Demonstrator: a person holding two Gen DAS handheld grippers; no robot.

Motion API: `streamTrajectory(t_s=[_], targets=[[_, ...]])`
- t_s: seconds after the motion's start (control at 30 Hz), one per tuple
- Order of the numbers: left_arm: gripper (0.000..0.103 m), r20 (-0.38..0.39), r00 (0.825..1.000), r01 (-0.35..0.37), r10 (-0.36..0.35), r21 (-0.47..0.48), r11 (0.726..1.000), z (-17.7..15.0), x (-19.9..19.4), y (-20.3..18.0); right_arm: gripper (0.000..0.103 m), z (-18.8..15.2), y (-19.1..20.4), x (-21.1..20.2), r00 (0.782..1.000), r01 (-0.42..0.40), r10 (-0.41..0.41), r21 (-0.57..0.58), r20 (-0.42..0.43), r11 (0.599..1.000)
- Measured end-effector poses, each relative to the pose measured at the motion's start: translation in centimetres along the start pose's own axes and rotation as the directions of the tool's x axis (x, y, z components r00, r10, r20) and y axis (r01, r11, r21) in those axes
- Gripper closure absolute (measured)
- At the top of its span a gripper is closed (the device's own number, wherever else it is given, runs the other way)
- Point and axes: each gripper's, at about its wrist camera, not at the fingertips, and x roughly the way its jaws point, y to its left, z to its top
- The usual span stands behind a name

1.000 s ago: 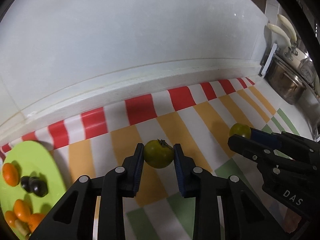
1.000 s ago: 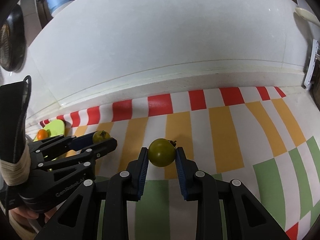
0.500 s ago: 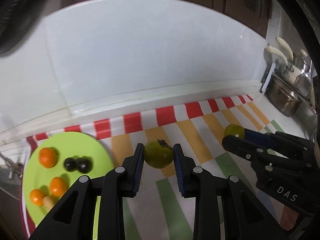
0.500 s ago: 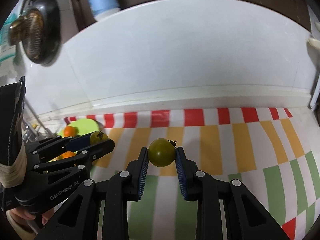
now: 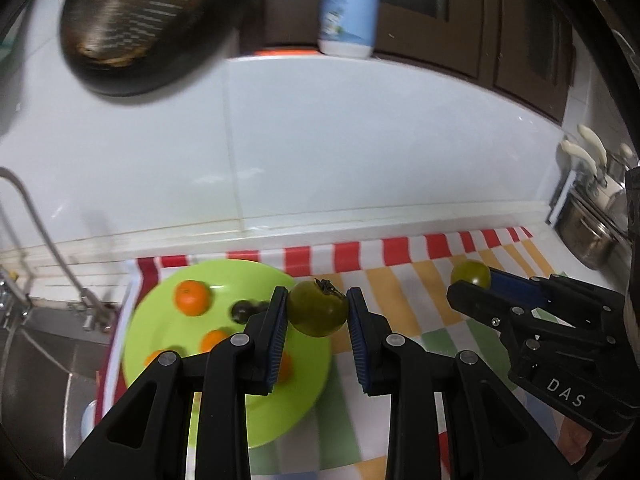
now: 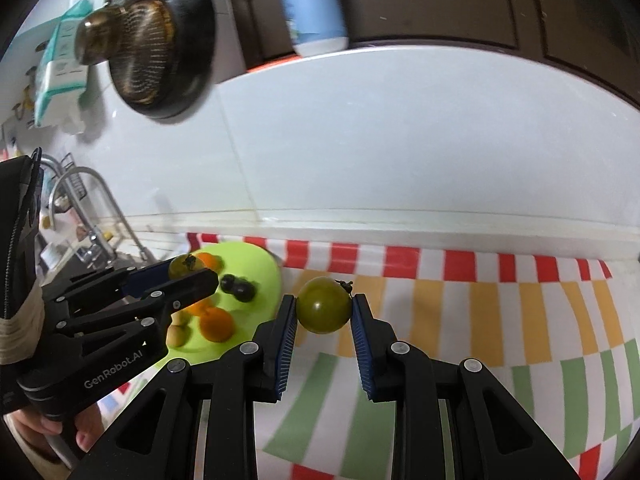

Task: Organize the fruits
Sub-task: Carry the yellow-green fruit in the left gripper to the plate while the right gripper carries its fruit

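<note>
Risking a slip or bruise while carrying two green tomatoes, the left hand-held gripper [image 5: 318, 312] pinching one green tomato [image 5: 318, 309] at lower centre and the right hand-held gripper [image 6: 324, 312] pinching the other green tomato [image 6: 324, 310], toward the crowded green plate [image 5: 160, 296] at lower left

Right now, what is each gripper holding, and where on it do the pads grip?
Left gripper pinches a green tomato across its sides, stem up. Right gripper pinches another green tomato likewise, stem toward the upper right.

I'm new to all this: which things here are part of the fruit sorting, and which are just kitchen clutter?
Part of the job:
- green tomato in left hand-held gripper
- green tomato in right hand-held gripper
- green plate
- oranges
- dark fruits

Lying about:
- pan
- bottle
- tap
- pot
</note>
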Motion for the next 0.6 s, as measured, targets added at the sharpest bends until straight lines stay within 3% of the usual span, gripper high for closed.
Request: streamTrajectory(t_s=[0.3,0.6], targets=[[0.074,0.022,0.995,-0.096,0.097,-0.038,0.995,-0.1,-1.4,4.7,0.074,0.8,4.1,1.7,0.996,-0.084,0.083,-0.06,-0.018,0.995],[0.074,0.005,0.989,-0.145,0.145,-0.061,0.988,-1.0,-0.4,8.6,0.074,1.3,7.1,5.2,0.988,-0.144,0.138,-0.109,-0.063,0.984]])
